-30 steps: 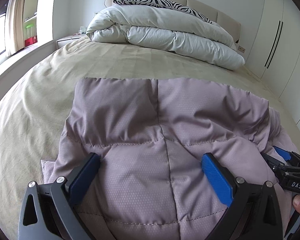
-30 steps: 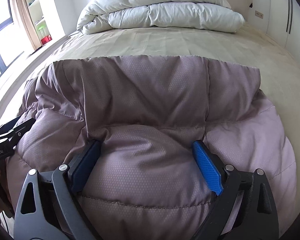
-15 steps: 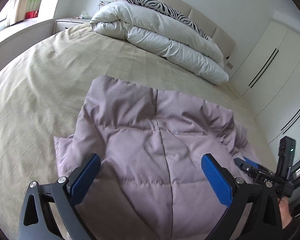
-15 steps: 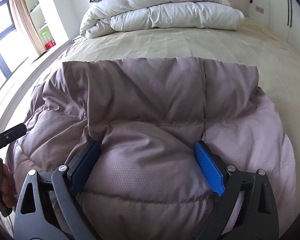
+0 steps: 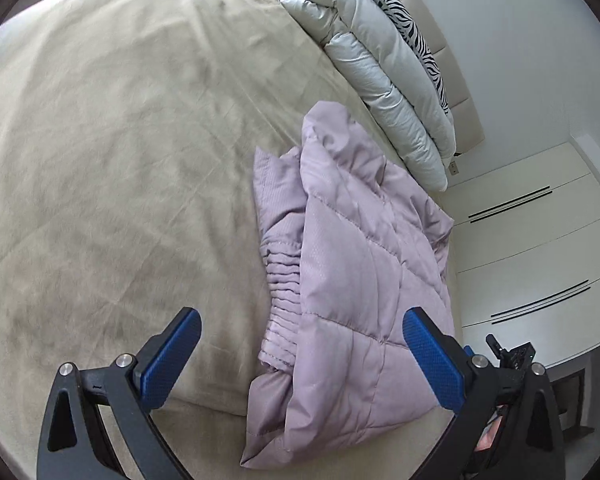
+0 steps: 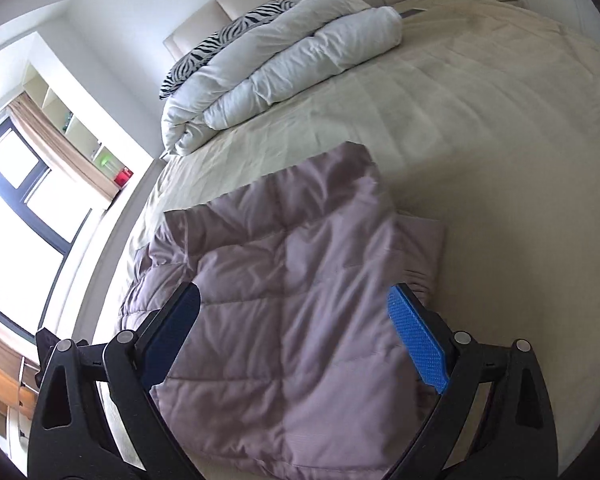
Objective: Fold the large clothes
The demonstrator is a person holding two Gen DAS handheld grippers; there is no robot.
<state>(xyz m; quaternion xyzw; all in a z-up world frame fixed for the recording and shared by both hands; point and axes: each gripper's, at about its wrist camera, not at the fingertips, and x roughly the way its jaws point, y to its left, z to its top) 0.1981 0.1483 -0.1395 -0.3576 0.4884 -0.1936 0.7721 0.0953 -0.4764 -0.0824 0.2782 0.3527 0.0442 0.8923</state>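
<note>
A mauve quilted puffer jacket (image 5: 352,280) lies folded in a compact stack on the beige bed (image 5: 120,160); it also shows in the right wrist view (image 6: 284,312). A sleeve cuff sticks out at one side of the stack (image 5: 280,280). My left gripper (image 5: 304,356) is open and empty, raised above the jacket's near edge. My right gripper (image 6: 296,332) is open and empty, raised above the jacket. Neither touches the fabric.
A folded white duvet (image 5: 384,76) with a zebra-print pillow (image 5: 412,32) lies at the headboard, also in the right wrist view (image 6: 284,68). White wardrobe doors (image 5: 532,260) stand beside the bed. A window and shelves (image 6: 40,168) line the other side.
Both grippers have lifted off the jacket and tilted outward. The jacket, pressed under the fingers before, now lies free on the bed.
</note>
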